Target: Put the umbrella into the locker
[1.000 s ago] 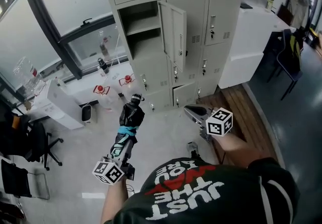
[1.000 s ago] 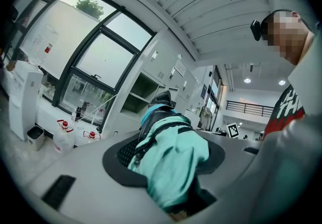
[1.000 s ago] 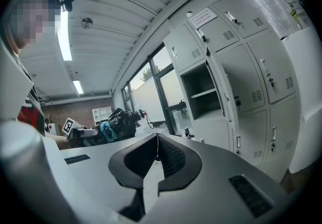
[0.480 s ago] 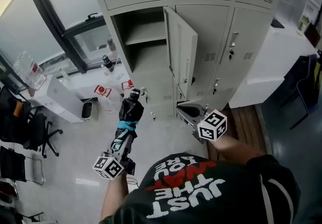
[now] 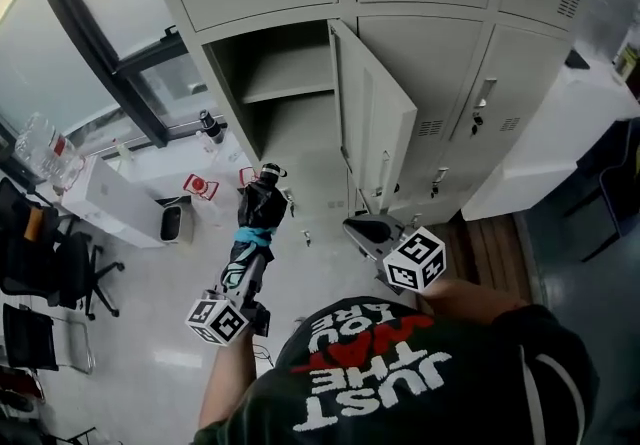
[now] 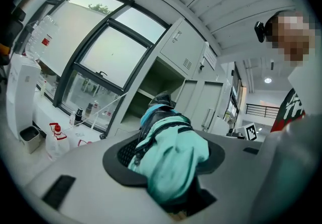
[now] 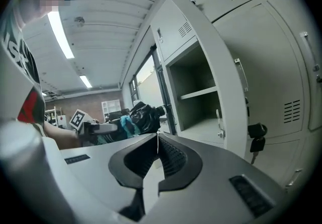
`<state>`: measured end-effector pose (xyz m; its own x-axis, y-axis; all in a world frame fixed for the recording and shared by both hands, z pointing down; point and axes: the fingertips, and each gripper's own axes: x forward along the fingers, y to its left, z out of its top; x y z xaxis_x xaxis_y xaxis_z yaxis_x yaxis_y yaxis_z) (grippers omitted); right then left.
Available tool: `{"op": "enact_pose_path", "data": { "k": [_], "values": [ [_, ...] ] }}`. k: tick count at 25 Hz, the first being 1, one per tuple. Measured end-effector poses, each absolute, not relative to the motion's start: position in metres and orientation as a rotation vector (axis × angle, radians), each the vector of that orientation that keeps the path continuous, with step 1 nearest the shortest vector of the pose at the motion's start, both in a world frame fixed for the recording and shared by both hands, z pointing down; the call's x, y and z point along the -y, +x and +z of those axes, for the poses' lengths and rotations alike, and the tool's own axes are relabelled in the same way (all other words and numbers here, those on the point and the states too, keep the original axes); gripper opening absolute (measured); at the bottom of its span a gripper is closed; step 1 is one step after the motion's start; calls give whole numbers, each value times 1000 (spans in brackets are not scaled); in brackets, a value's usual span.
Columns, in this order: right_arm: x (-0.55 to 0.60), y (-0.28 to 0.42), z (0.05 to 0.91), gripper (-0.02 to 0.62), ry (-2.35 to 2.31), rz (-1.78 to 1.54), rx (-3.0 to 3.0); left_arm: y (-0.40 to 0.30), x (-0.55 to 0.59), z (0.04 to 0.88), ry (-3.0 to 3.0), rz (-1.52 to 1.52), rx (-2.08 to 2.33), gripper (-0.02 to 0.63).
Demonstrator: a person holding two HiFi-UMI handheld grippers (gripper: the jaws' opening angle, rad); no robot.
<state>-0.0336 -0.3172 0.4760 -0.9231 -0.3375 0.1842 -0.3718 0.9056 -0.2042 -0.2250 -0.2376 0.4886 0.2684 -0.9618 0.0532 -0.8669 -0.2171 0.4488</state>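
Left gripper (image 5: 243, 283) is clamped on a folded umbrella (image 5: 258, 218), black canopy with a teal strap and teal fabric. In the left gripper view the teal cloth fills the gap and both jaws press on it. The umbrella sticks out about level ahead of the person, with its black far end pointing toward the open locker compartment (image 5: 300, 138). It is outside the locker, over the pale floor (image 5: 150, 333) in front of it. The compartment is part of a beige locker bank; there is one shelf (image 5: 290, 90) inside and nothing visible on it. Its door (image 5: 385, 128) is swung wide toward the person, hinged on the right side of the opening. Right gripper (image 5: 362, 229) is held low just under the door's free edge, apart from the umbrella. In the right gripper view its jaws are pressed together with nothing between them. That view also shows a black key fob (image 7: 256, 137) hanging from a lock on the panel right of the opening. On the floor left of the lockers, by the window (image 5: 90, 23), stand red-topped spray bottles (image 5: 200, 185), a dark bottle (image 5: 207, 125), a white box (image 5: 115, 201) and a small black bin (image 5: 171, 223). A black office chair (image 5: 45, 273) is at the far left. A wooden floor strip (image 5: 492, 251) runs along on the right. The person's dark shirt (image 5: 400, 383) with red and white print fills the bottom of the head view.
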Motion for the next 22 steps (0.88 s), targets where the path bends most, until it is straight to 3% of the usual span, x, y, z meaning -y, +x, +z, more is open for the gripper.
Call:
{"op": "enact_pose_path", "data": {
  "k": [11, 22],
  "values": [
    [333, -108, 488, 34, 1021, 339, 2803, -306, 317, 507, 2366, -145, 1331, 216],
    [332, -124, 495, 34, 1185, 315, 2677, -275, 394, 510, 2410, -18, 1300, 216]
  ]
}}
